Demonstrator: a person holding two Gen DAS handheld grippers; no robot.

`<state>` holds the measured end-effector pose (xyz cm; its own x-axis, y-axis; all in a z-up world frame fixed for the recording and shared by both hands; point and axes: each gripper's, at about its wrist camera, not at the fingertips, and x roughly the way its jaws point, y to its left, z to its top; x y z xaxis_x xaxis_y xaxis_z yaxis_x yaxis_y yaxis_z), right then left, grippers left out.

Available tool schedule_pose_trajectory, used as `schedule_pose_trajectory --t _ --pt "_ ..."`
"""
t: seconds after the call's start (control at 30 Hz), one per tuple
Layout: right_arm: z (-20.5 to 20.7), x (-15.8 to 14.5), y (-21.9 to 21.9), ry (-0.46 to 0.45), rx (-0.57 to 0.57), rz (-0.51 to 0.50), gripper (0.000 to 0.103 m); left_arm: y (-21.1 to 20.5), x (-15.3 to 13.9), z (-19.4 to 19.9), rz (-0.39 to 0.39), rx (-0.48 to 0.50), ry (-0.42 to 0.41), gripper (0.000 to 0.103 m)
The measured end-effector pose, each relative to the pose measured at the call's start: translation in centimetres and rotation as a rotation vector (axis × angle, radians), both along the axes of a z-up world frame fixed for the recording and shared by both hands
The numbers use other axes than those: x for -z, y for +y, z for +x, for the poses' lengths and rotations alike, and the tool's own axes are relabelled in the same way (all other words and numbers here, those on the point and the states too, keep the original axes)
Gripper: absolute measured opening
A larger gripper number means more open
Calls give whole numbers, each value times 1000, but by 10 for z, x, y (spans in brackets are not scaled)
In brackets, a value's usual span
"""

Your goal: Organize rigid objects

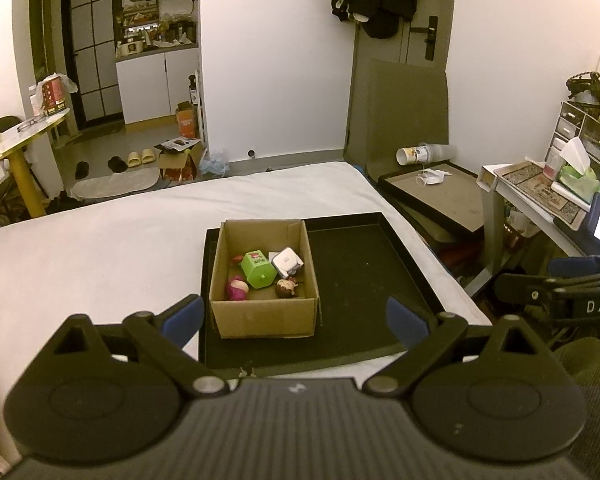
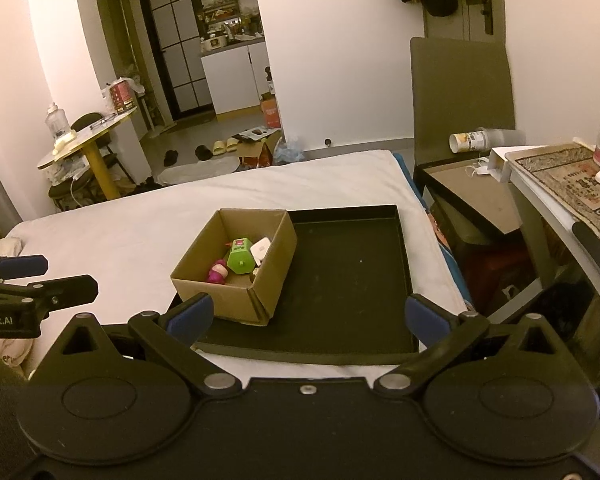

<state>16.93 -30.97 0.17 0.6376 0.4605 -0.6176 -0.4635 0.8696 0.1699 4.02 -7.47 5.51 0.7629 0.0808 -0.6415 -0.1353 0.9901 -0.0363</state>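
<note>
Cardboard box (image 1: 264, 280) sits on the left part of the black tray (image 1: 360, 280), straight ahead of our left tool (image 1: 294, 318) and just beyond its tips. Inside it: green toy (image 1: 259, 270), pink figure (image 1: 237, 287), brown-haired figure (image 1: 286, 289), white block (image 1: 286, 262), and a small red piece (image 1: 238, 259) at the back. All lie loose and bunched together.

The rest of the tray, ahead of our right tool (image 2: 306, 314), is bare. The tray rests on the bed (image 1: 100, 248).

Both tools are spread wide, holding nothing, and hang above the near tray edge.

We judge that either the items are already gathered, or unpacking onto the tray has not begun; we can't tell which.

Next move, as a guess: drop the left tool into the box over the green toy, the tallest piece, keeping clear of the box walls.
</note>
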Motion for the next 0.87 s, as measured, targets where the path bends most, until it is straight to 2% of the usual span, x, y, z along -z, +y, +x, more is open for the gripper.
schedule_pose_trajectory --t 0.87 --pt "0 0 1 6 6 6 103 -2 3 -1 -5 14 -4 97"
